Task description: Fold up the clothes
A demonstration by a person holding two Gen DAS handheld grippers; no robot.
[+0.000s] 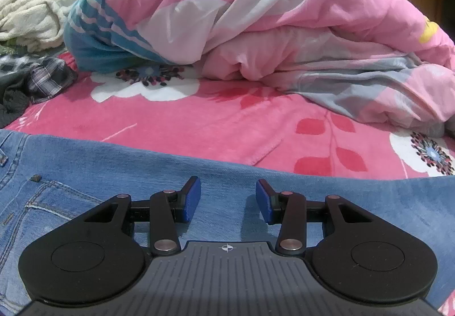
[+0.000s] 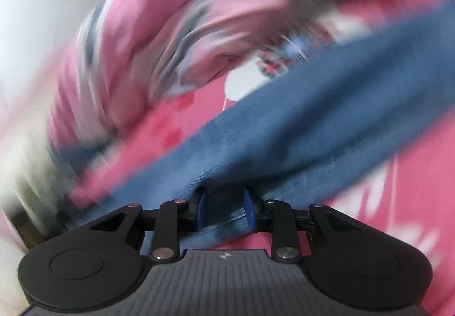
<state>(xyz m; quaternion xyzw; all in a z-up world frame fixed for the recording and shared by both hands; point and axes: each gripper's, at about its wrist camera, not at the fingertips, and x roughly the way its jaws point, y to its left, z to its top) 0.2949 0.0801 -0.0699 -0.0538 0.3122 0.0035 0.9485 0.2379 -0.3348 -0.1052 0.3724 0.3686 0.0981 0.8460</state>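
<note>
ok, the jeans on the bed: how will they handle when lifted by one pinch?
Probably floppy: the jeans bunch and fold at the right gripper. Likely heavyish for cloth, being thick denim with stitched seams. Unlikely to slip, given the coarse weave.

Under the matt black plastic left gripper (image 1: 227, 200), with blue ribbed fingers (image 1: 191, 202), lie faded woven denim jeans (image 1: 99, 162) with raised stitching. Beyond the fingers, the bed's sheet (image 1: 199, 122) looks plush and fleecy, the quilt (image 1: 256, 17) smooth with a slight sheen.

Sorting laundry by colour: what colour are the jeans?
Light, faded blue denim jeans, clearest in the left wrist view.
</note>
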